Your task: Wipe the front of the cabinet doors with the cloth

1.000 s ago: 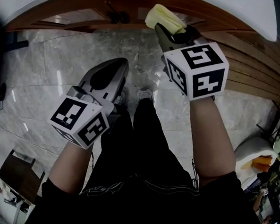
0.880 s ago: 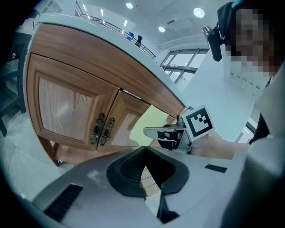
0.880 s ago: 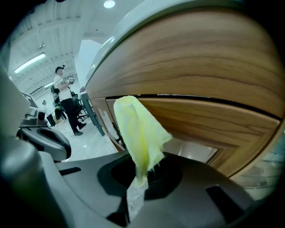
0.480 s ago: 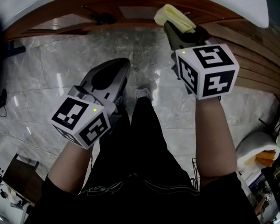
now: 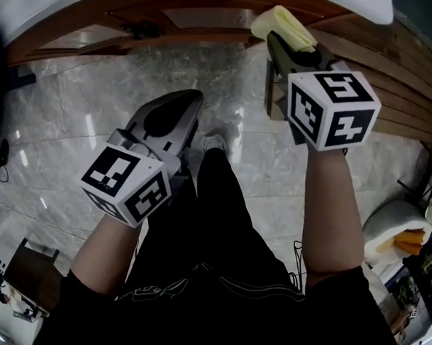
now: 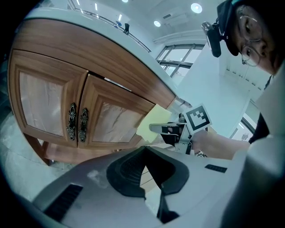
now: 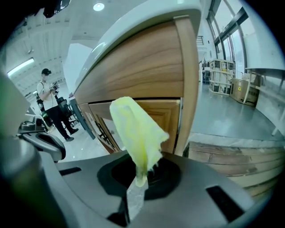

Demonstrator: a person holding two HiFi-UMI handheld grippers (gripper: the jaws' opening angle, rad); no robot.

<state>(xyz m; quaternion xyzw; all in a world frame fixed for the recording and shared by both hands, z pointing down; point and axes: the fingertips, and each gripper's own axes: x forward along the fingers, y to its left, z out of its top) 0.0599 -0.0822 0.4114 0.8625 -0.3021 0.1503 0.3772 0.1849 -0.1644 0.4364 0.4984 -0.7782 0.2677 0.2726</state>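
Right tongs (image 5: 277, 39) (image 7: 138, 178) closed on the lower end of a pale yellow cloth (image 5: 285, 25) (image 7: 136, 129), which stands up out of the jaws as a crumpled fold. The cloth is held at the front of the cabinet doors (image 6: 84, 116) (image 5: 211, 16), at the outer edge of the right-hand door as seen from the left gripper view, where the cloth (image 6: 152, 122) and the right tongs (image 6: 153, 128) both appear. It lies against or just in front of the wood, and contact cannot be confirmed. In the right gripper view the cloth rises before the framed door panel, just beside the cabinet's upright corner post (image 7: 189, 84). Left tongs (image 5: 182, 100) (image 6: 144, 151) with jaws brought together and nothing between them, held well back from the cabinet doors, below the level of the paired ornate handles (image 6: 77, 124) (image 5: 142, 30) where the two doors meet. A white bench top (image 5: 58, 2) (image 7: 133, 33) overhangs the cabinet doors. The grey marbled floor (image 5: 73, 116) runs out from the foot of the cabinet under both tongs.
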